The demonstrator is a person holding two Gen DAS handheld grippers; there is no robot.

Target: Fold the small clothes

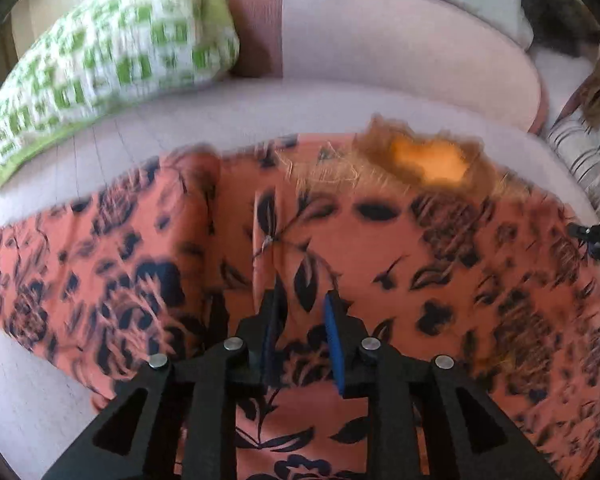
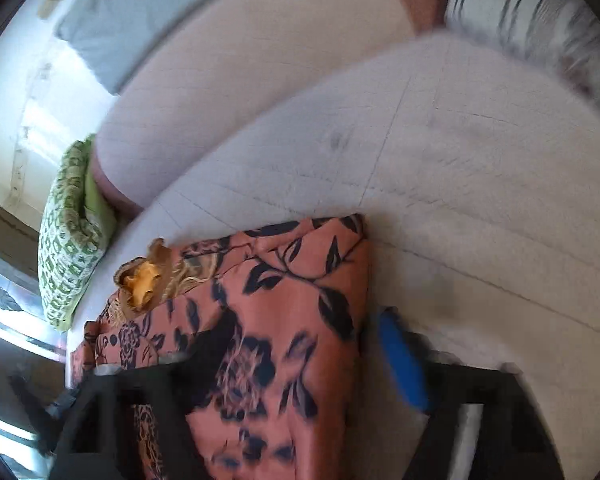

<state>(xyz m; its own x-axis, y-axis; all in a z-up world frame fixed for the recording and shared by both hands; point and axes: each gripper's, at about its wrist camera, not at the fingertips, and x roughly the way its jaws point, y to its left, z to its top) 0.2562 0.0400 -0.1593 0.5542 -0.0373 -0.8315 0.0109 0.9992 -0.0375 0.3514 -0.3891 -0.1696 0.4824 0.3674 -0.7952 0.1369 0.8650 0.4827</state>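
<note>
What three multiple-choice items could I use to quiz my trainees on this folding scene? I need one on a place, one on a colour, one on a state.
1. Where does the green-and-white pillow lie in the left wrist view?
A. Upper left, beyond the garment
B. On top of the garment
C. Between the tool's fingers

2. What colour is the garment?
A. Plain white
B. Orange with dark floral print
C. Solid blue

3. How does the left tool stand?
A. Shut on the pillow
B. Open above the garment
C. Out of view

Answers:
1. A, since the pillow sits on the sofa past the cloth's far edge.
2. B, as dark leaves and flowers cover the orange cloth.
3. B, because orange fabric shows in the gap between its blue pads.
</note>
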